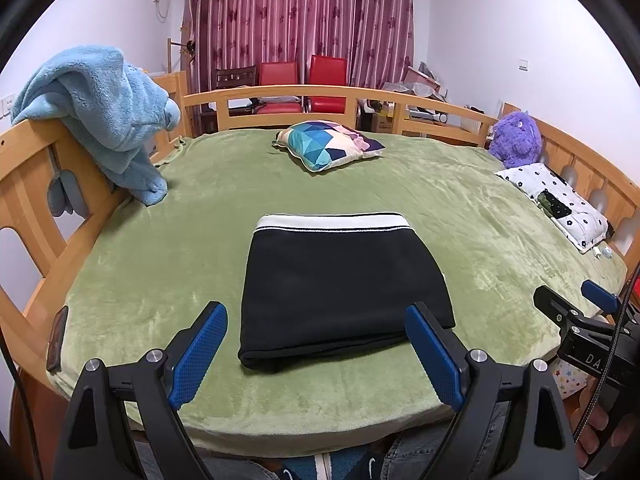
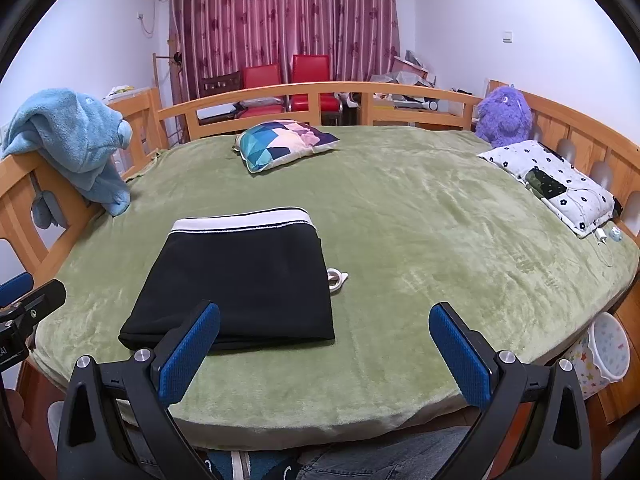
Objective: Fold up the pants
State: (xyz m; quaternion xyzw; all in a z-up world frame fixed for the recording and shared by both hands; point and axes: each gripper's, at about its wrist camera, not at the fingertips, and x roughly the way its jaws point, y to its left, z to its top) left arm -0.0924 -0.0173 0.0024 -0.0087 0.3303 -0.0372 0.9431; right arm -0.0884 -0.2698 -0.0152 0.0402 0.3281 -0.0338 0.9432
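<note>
The black pants (image 1: 340,284) lie folded into a flat rectangle on the green blanket (image 1: 460,220), white waistband at the far edge. They also show in the right wrist view (image 2: 244,280), with a white drawstring end (image 2: 336,278) poking out at their right side. My left gripper (image 1: 316,350) is open and empty, held above the near edge of the pants. My right gripper (image 2: 324,354) is open and empty, to the right of the pants near the bed's front edge. The right gripper also shows in the left wrist view (image 1: 576,300).
A patterned cushion (image 1: 328,144) lies at the far middle of the bed. A blue fleece (image 1: 104,116) hangs over the left rail. A purple plush (image 1: 516,140) and a white flowered pillow (image 1: 556,200) sit at the right. A dark phone (image 1: 56,338) lies at the left edge.
</note>
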